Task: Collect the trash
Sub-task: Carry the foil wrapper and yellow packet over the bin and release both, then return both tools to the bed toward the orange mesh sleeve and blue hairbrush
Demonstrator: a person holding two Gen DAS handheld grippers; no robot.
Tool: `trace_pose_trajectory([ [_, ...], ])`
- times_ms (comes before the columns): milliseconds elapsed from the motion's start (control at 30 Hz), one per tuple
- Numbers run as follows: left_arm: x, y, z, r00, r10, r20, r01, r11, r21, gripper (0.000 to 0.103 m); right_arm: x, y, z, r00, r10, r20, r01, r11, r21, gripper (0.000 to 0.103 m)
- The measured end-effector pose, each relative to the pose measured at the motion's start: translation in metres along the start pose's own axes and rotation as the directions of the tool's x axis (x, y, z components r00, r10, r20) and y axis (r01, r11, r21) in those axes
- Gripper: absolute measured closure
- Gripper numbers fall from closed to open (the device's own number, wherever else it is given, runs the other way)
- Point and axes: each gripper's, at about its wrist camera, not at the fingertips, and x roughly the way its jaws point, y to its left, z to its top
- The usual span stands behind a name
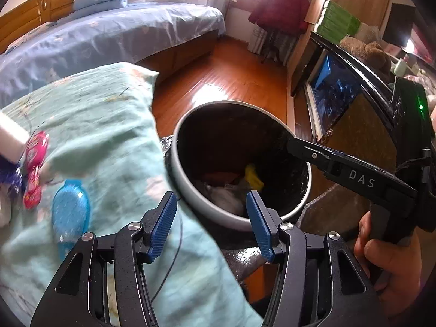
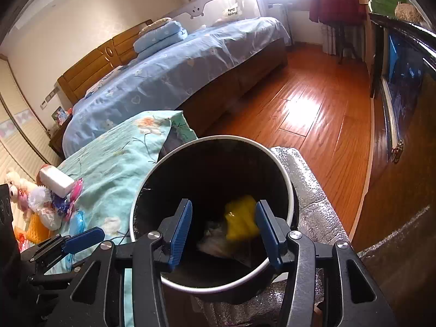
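Observation:
A round bin with a grey rim point(image 1: 188, 190) point(image 2: 209, 290) and dark inside stands beside a teal flowered cloth point(image 1: 109, 125) point(image 2: 122, 160). A yellow piece of trash point(image 2: 241, 219) point(image 1: 253, 178) is inside it, blurred, over pale crumpled trash point(image 1: 226, 196). My right gripper point(image 2: 222, 234) is open above the bin's mouth and empty; its body also shows in the left wrist view point(image 1: 359, 177). My left gripper point(image 1: 211, 220) is open and empty at the bin's near rim. On the cloth lie a blue plastic bottle point(image 1: 70, 212) and pink wrappers point(image 1: 34, 169).
A white bottle point(image 2: 55, 181), a plush toy point(image 2: 16, 188) and more wrappers lie at the cloth's left end. A bed with a blue cover point(image 2: 169, 73) stands behind. Wooden floor point(image 2: 308, 109) lies beyond the bin, a dark cabinet point(image 1: 335, 81) at right, silver foil padding point(image 2: 308, 179) under the bin.

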Motion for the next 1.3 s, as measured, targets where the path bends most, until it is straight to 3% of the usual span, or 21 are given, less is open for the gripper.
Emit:
trace_pose_trajectory([
  [233,-0.032,0.022,-0.024,0.998,0.028,0.051,-0.026,0.999,-0.041,0.049,-0.011,0.017,-0.014,0.999,0.034,0.005,-0.034,0.999,-0.01,0.051],
  [400,-0.053,0.044,-0.042,0.995,0.062,0.078,-0.056,0.995,-0.083,0.049,-0.019,0.037,-0.029,0.997,0.069,0.02,-0.069,0.998,-0.016,0.043],
  [633,-0.078,0.08,-0.07,0.989,0.114,0.097,-0.099,0.983,-0.152,0.049,-0.025,0.071,-0.052,0.993,0.112,0.034,-0.111,0.993,-0.037,0.042],
  [1300,-0.128,0.169,-0.13,0.957,0.262,0.127,-0.205,0.916,-0.345,0.049,-0.008,0.172,-0.088,0.98,0.197,-0.031,-0.199,0.963,-0.18,0.042],
])
